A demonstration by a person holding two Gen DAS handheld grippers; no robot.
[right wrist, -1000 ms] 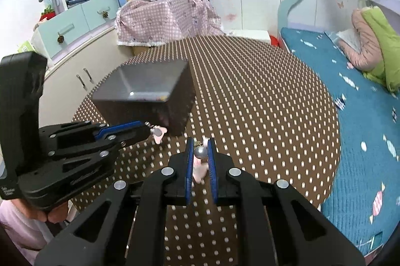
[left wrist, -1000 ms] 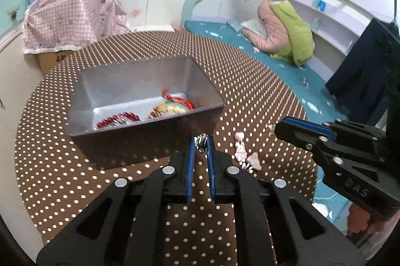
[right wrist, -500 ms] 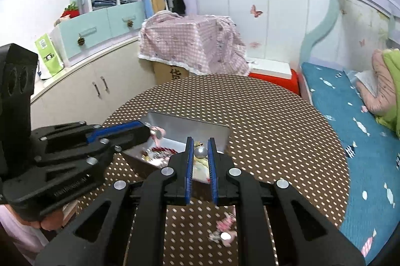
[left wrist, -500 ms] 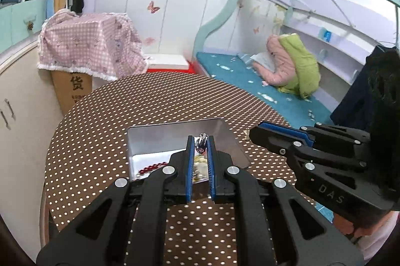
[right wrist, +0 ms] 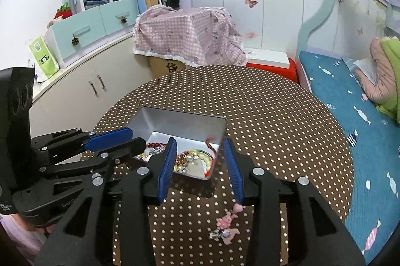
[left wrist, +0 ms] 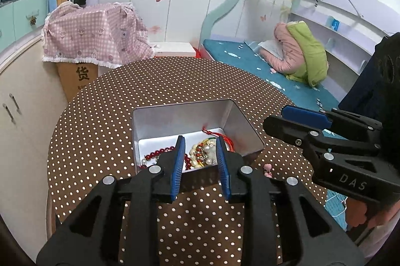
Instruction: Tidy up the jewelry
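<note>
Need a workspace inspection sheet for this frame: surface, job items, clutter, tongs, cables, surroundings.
Surface: round table under a brown white-dotted cloth, cloth flat.
Job's things: open rectangular silver metal tin holding red bead strings and a pale beaded bracelet with red cord; pink charm trinket lies on the cloth outside the tin, near side.
Clutter: nothing seen.
Tongs: left tongs and right tongs both open with nothing between the pads, having just opened; both above the tin's near edge.
Cables: nothing seen.
Surroundings: pink checked cloth over a cardboard box, cream cabinets, open wardrobe, bunk bed with teal bedding.
</note>
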